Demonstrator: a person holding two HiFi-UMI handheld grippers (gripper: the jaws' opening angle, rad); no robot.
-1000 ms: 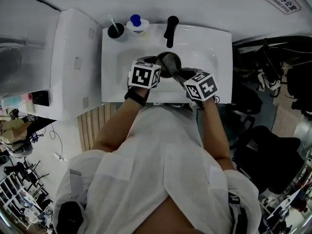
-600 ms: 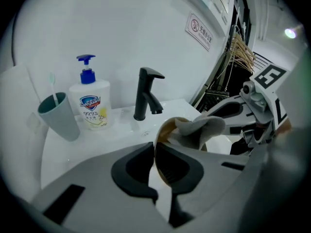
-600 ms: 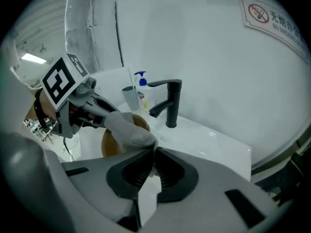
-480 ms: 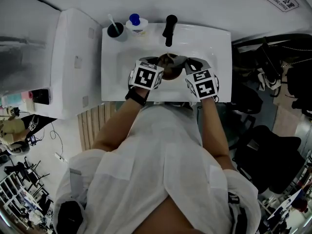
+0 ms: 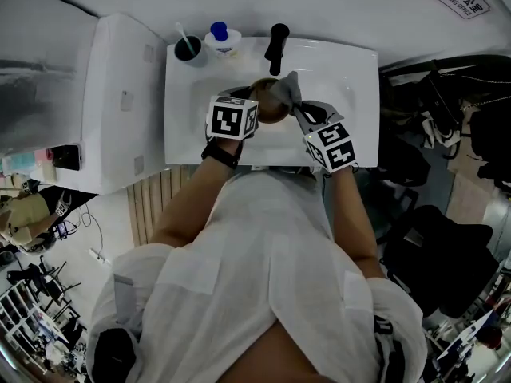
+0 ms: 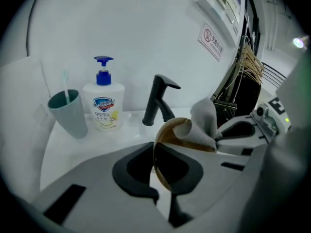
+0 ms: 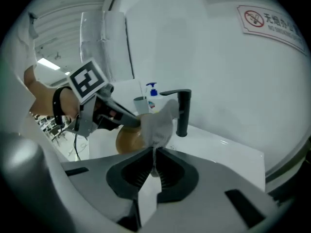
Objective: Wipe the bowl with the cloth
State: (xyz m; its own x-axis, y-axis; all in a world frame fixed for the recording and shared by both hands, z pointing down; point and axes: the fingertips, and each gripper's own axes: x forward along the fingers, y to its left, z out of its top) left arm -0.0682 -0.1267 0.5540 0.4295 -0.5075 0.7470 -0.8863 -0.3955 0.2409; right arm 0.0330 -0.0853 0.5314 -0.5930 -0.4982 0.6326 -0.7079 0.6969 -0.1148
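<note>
Head view: the bowl (image 5: 271, 108) is clamped by the left gripper (image 6: 160, 176). The cloth (image 7: 158, 123) is pinched by the right gripper (image 7: 154, 169).

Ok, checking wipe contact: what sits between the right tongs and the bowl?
The cloth, pinched in the right tongs and lying against the bowl; the right gripper view shows it.

One bowl (image 5: 271, 108), one cloth (image 5: 292, 88), one tap (image 5: 277, 48), one bottle (image 5: 223, 40), one cup (image 5: 190, 50)

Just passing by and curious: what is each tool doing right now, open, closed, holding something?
Left tool: closed on the rim of the bowl.
Right tool: closed on the cloth.
</note>
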